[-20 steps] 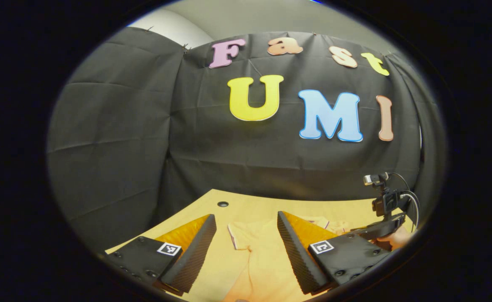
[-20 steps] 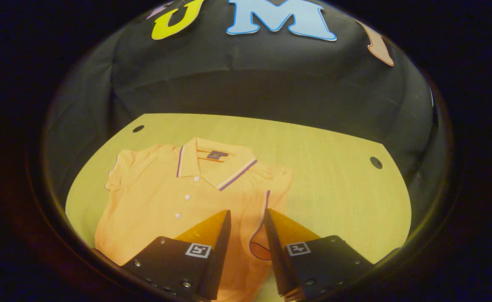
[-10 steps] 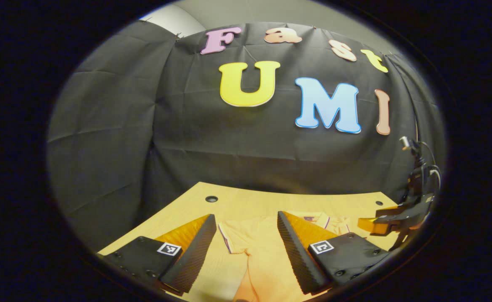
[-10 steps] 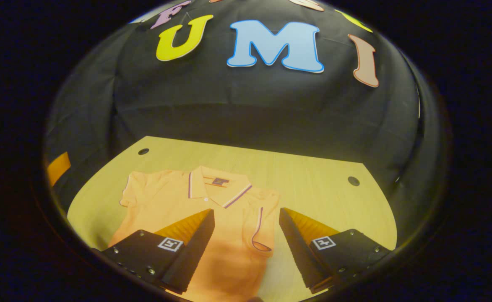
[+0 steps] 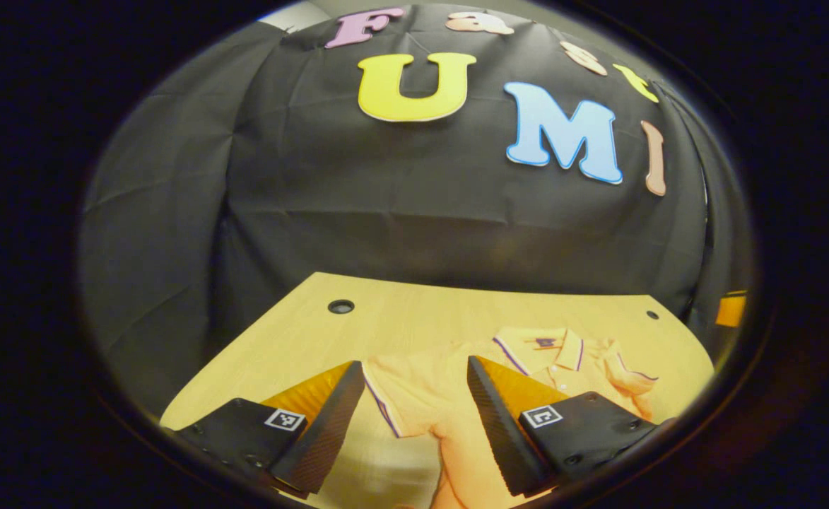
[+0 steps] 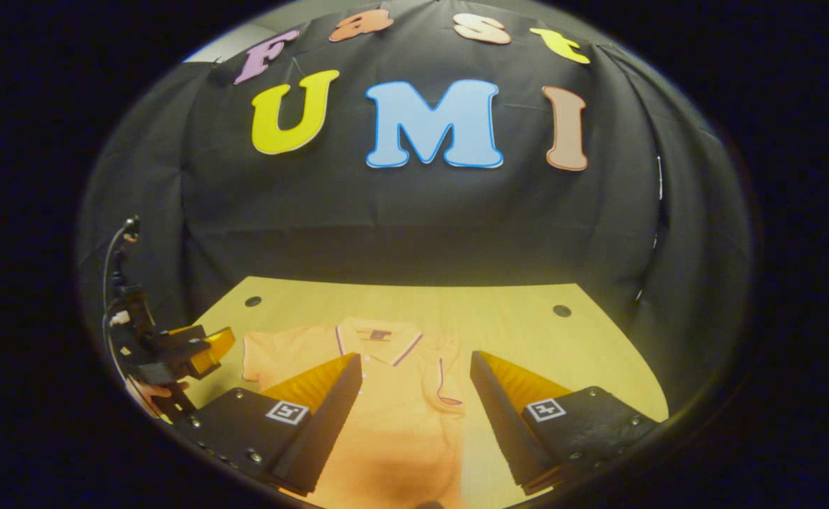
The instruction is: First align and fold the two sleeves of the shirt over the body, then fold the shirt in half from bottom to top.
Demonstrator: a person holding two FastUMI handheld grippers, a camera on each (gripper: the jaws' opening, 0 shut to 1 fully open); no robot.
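An orange polo shirt [image 6: 386,410] lies face up on the wooden table [image 6: 527,332], collar [image 6: 379,338] toward the far wall. One sleeve with a purple-trimmed cuff [image 6: 448,385] is folded over the body. The other sleeve [image 5: 403,396] is spread flat to the side. My right gripper [image 6: 415,357] hovers open above the shirt's body, holding nothing. My left gripper [image 5: 414,367] is open above the spread sleeve, also empty. In the right gripper view the left gripper [image 6: 177,353] shows at the left edge, held by a hand [image 6: 151,392].
The table top [image 5: 421,325] has small round holes near its far corners [image 5: 340,306] [image 6: 561,310]. Black cloth walls close the booth behind and beside the table. Bare wood lies to the right of the shirt [image 6: 569,367].
My right gripper opened wider, let the folded sleeve lie on the body and pulled back and up. My left gripper tipped down and moved toward the spread sleeve.
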